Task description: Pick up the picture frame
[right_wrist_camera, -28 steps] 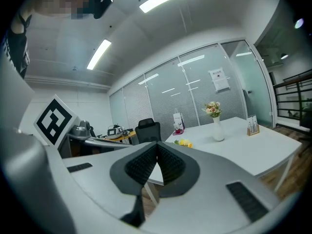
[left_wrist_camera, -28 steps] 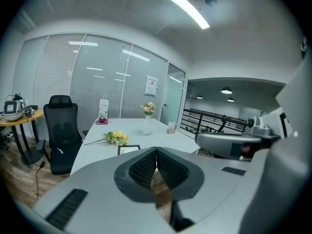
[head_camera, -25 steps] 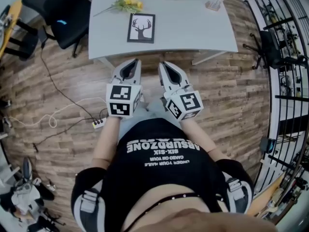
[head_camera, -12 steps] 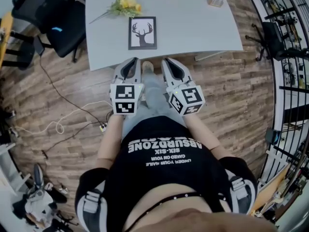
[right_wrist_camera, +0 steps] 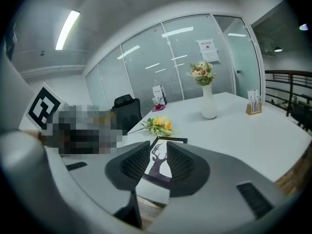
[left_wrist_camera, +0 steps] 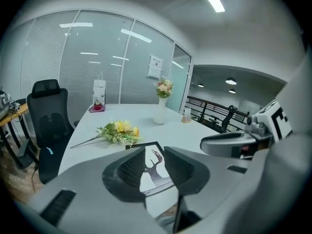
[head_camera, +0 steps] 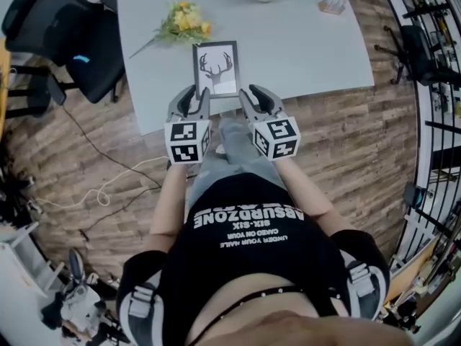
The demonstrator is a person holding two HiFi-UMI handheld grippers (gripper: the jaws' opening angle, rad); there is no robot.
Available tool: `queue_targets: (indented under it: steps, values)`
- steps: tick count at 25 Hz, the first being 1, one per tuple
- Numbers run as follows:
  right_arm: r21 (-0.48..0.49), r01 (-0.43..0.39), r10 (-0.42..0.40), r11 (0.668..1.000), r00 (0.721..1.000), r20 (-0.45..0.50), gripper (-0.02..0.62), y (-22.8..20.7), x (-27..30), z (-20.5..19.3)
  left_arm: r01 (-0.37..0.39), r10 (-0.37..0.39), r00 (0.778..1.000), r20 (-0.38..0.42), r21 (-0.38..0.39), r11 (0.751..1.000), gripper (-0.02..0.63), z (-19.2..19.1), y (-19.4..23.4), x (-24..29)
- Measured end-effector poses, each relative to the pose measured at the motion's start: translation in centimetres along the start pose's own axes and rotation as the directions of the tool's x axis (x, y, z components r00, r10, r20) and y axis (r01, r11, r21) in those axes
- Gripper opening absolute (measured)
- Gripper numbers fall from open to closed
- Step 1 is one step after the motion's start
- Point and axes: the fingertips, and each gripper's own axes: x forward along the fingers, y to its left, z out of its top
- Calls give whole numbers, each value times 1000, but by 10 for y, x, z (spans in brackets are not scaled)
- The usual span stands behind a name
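Noted left gripper (head_camera: 193,98) with fingers opening, nothing between them; yellow flowers (head_camera: 180,24) on the bench (head_camera: 302,45) well beyond those fingers. Found picture frame (head_camera: 217,68) lying flat on the bench, its near edge just ahead of both sets of fingertips, centred between the two and apart from the flowers. Noted right gripper (head_camera: 258,96) likewise opening and empty. Judged frame light and rigid, probably glazed: slippery on the face, fragile if dropped or twisted. Recommend taking hold on the black moulding at the near edge or opposite long sides, never on the pane; expect to tip an edge off the bench first.
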Motion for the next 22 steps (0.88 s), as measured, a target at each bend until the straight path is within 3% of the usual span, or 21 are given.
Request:
queue_targets:
  steps: [5,12,22]
  values:
    - [2,20,-20,1000,996,-91,106,-26,43,-19,-32,31,995,-98,-15,999,117,-21,27,44]
    - [4,7,-6,1000,972,-236,140,-45,93,-52,-95,83,970,-228,-44,994,117,-64,61,89]
    - [18,45,-37,999,939,-343,140,-64,120,-86,-103,58,935,-351,-111,988,117,-104,68,116]
